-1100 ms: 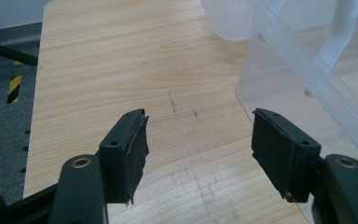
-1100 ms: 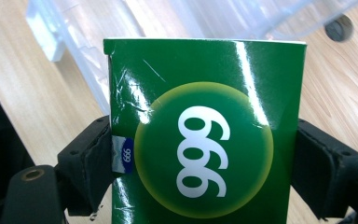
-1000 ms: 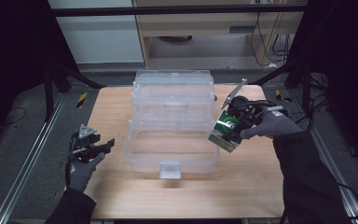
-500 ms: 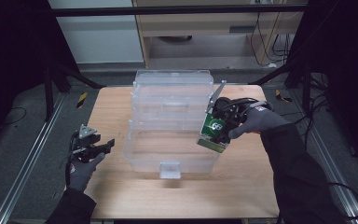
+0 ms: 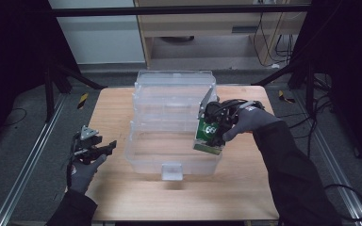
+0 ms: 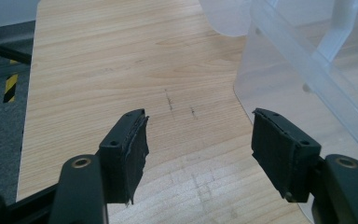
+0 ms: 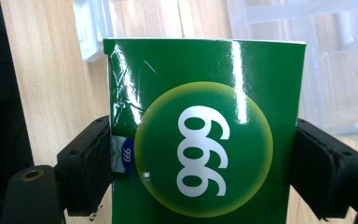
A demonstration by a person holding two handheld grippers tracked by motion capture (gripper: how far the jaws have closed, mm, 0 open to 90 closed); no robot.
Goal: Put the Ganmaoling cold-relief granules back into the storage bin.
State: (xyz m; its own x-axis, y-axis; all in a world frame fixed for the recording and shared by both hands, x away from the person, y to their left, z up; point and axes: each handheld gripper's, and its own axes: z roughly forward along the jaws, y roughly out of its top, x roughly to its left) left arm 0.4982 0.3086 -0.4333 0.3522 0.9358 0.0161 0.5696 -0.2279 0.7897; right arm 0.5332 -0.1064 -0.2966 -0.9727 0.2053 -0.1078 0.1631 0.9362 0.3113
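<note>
High view: clear plastic organiser box (image 5: 172, 122) sits mid-table (image 5: 113, 108), tiers stepped open, latch tab at its 6 o'clock edge. Right gripper (image 5: 210, 134) is at the box's 3 o'clock side, over the lower tier's right end, carrying a green carton (image 5: 208, 137) tilted with its bottom edge toward the tray. Gloved right hand (image 5: 247, 120) wraps the gripper body. Left gripper (image 5: 106, 147) is at the box's 9 o'clock, apart from it, above bare wood, held by the gloved left hand (image 5: 82, 172).

Left gripper view: jaws spread wide, nothing between the pads (image 6: 133, 149), just wood grain. Box wall (image 6: 307, 84) runs from 12 to 4 o'clock, close to the right jaw.

Right gripper view: jaws pinch the green carton (image 7: 205, 130) on both side faces; white "999" in a yellow-green disc reads sideways. Clear box (image 7: 307, 60) behind at 1–3 o'clock, white latch tab (image 7: 93, 28) at 11 o'clock.
</note>
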